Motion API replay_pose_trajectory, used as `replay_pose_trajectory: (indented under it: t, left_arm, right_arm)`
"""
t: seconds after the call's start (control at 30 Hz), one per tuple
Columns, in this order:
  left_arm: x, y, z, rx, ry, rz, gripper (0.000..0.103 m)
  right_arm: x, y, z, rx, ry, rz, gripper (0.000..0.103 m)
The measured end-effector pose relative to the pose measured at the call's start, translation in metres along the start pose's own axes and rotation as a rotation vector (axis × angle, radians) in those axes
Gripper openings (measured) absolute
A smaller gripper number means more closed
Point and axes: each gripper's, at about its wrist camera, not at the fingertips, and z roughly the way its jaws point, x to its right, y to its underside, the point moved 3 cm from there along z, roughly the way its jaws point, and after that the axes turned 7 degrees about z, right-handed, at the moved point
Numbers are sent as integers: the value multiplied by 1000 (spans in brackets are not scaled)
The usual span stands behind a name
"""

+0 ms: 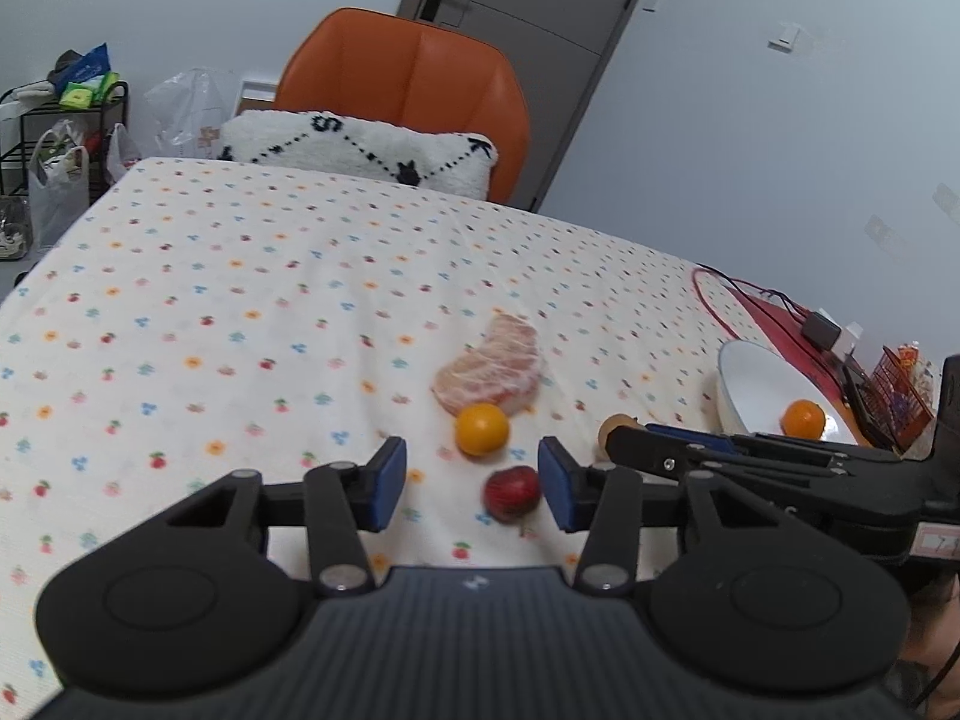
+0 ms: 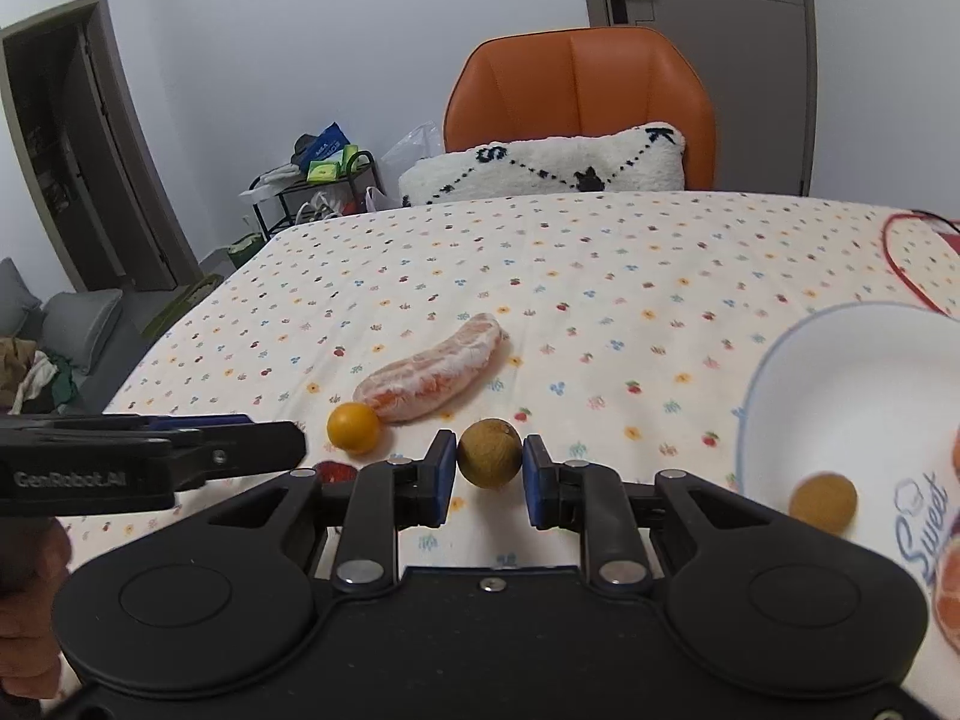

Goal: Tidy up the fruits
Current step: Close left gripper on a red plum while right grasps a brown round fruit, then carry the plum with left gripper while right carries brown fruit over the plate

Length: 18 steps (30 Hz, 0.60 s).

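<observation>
Longan (image 2: 489, 453) pinched in right gripper (image 2: 487, 476) jaws, just left of white bowl (image 2: 840, 360). Left gripper (image 1: 471, 476) jaws spread around red fruit (image 1: 511, 493), further left of bowl. Step: collecting. Next, likely: carry longan over bowl rim, release.

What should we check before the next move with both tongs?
1. Right tongs around the round brown longan: ok, the fruit sits between the blue pads.
2. Firm contact on the longan: cannot tell, the pads look very close or touching.
3. Left tongs open: ok, wide gap.
4. Small dark red fruit centred in the left tongs: not ok, it lies close to the right-hand pad.
5. Round orange fruit and peeled pink pomelo segment out of the left tongs: ok, both lie beyond the tips.
6. Room in the white bowl: ok, bare floor shows beside the fruit inside.
</observation>
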Motion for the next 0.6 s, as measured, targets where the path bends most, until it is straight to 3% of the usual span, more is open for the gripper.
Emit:
replay_pose_trajectory:
  t: [0.27, 0.43, 0.5, 0.6]
  left_arm:
    - [17, 2, 8, -11, 24, 28, 42]
    - [22, 8, 19, -33, 0, 43, 41]
    - [23, 10, 24, -40, -9, 39, 24]
    - [25, 9, 24, -31, 19, 31, 23]
  right_arm:
    - [8, 3, -20, 25, 5, 33, 22]
    - [10, 3, -35, 50, 13, 35, 22]
    - [13, 4, -40, 60, 19, 39, 22]
    - [18, 3, -49, 77, 30, 49, 22]
